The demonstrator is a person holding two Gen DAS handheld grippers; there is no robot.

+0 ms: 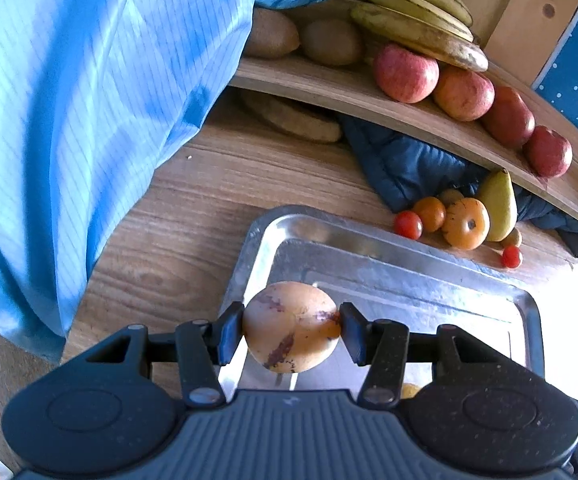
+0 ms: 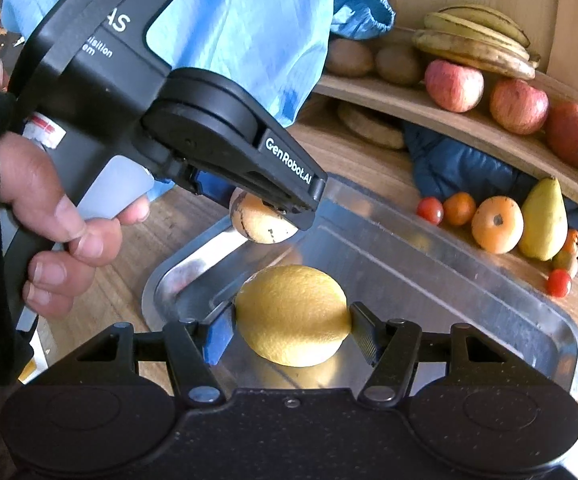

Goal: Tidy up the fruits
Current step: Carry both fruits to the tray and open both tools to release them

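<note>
Left gripper (image 1: 292, 328) jaws grasping spotted fruit (image 1: 292, 326); right gripper (image 2: 292, 320) jaws grasping lemon (image 2: 292, 314); both above tray (image 2: 449, 280) on counter (image 1: 193, 200).

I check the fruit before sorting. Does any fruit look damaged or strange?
Yes. The round tan fruit held in the left hand-held gripper over the metal tray has dark purple-brown blotches on its skin. The bananas on the shelf show brown patches. The lemon looks clean.
</note>
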